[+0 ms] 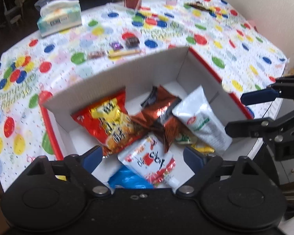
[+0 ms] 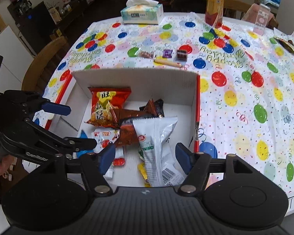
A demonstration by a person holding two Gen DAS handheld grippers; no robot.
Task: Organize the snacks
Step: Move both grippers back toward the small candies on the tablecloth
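The box point(image 2: 135, 78) sits on the table point(image 2: 245, 98) with snack bags point(image 2: 158, 137) piled inside. Both claws hang over the box, wide apart and holding nothing: the left claw point(image 1: 143, 156) and the right claw point(image 2: 145, 156). A few small candies point(image 2: 166, 53) lie just behind the box.

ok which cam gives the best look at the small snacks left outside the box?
Right wrist. The four small snacks beyond the box are sharp and clearly apart. Left wrist shows them too, but motion-blurred and harder to separate.
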